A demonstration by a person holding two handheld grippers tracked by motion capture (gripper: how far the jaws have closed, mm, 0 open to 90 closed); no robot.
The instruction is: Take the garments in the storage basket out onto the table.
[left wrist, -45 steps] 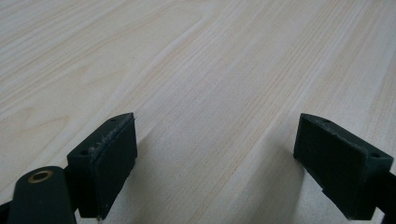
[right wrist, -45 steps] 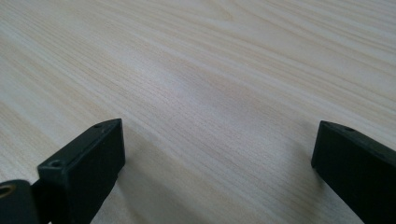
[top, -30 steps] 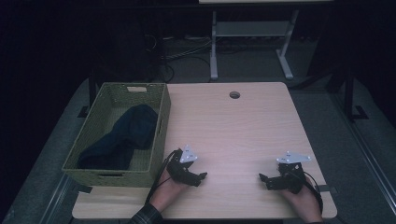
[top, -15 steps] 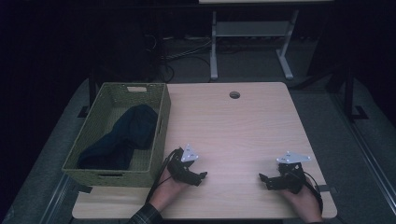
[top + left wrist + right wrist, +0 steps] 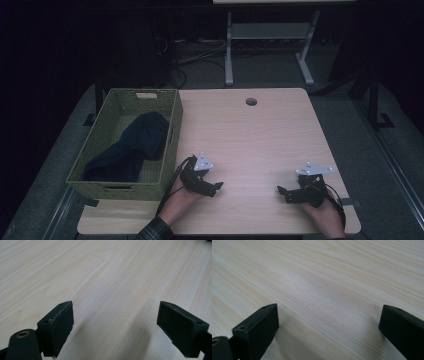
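A green woven basket stands at the table's left edge with a dark blue cloth lying inside it. My left gripper rests low on the light wood table just right of the basket's near corner, pointing right. Its jaws stand wide apart in the left gripper view, with bare wood between them. My right gripper rests near the table's front right, pointing left. In the right gripper view its jaws are also wide open over bare wood.
A round cable hole sits near the table's far edge. Beyond the table stand a white metal frame and loose cables on the dark floor. Wood spreads between the two grippers.
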